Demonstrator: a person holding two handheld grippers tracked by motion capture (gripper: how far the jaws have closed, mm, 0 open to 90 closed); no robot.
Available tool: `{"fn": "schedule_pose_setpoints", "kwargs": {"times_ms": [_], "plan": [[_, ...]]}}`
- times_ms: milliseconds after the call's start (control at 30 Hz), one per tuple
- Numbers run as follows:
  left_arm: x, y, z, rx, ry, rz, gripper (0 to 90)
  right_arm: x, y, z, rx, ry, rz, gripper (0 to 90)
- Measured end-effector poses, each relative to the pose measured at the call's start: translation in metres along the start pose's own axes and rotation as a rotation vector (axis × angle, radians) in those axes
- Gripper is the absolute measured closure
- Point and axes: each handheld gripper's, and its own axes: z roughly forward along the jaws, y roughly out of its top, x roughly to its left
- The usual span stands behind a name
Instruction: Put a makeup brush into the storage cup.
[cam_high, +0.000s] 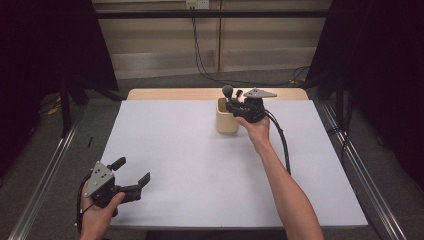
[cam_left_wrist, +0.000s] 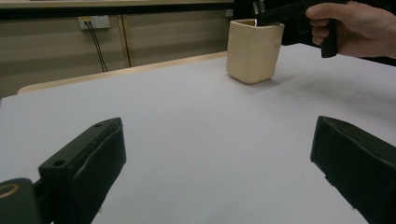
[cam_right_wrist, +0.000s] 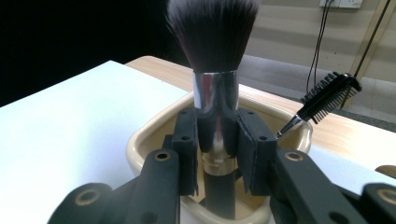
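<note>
White table (cam_high: 200, 165) under dim light, dark curtains at both sides, pale wall panels and a socket with cables far behind. At the near left corner, left gripper (cam_high: 131, 181) held low in a hand, jaws spread wide apart around bare tabletop. Farther off, right of centre near the far edge, cream cup (cam_high: 226, 122) standing upright. Directly over its rim, right gripper (cam_right_wrist: 215, 140) clamped on the silver ferrule of a makeup brush (cam_right_wrist: 214, 37), bristles up, handle inside the cup. Beside it, small lash comb (cam_right_wrist: 327, 98) leaning against the cup's far rim.

White table (cam_high: 200, 165), small comb brush (cam_right_wrist: 329, 95), wall socket (cam_left_wrist: 95, 21), black cables (cam_high: 200, 55)
</note>
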Motion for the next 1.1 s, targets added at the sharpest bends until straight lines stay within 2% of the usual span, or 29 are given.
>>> {"fn": "schedule_pose_setpoints", "kwargs": {"times_ms": [100,300,400,567,867,1100], "plan": [[0.0,0.0,0.0,0.002,0.001,0.002,3.4,0.0,0.0,-0.001,0.007,0.0,-0.001,70.7],[-0.001,0.0,0.001,0.002,-0.001,0.0,3.4,0.0,-0.001,-0.003,-0.005,-0.002,0.007,62.1],[0.0,0.0,0.001,0.002,0.0,0.002,3.4,0.002,-0.001,-0.004,-0.01,-0.002,0.006,49.9],[0.0,0.0,0.0,0.001,0.0,0.001,3.4,0.003,-0.001,-0.006,-0.017,0.001,0.005,39.4],[0.001,0.001,0.001,-0.007,0.011,-0.014,3.4,0.003,0.001,-0.017,-0.031,0.009,0.016,26.6],[0.001,0.0,0.002,-0.002,0.029,-0.028,3.3,0.004,0.003,-0.025,-0.048,0.007,0.025,9.1]]}}
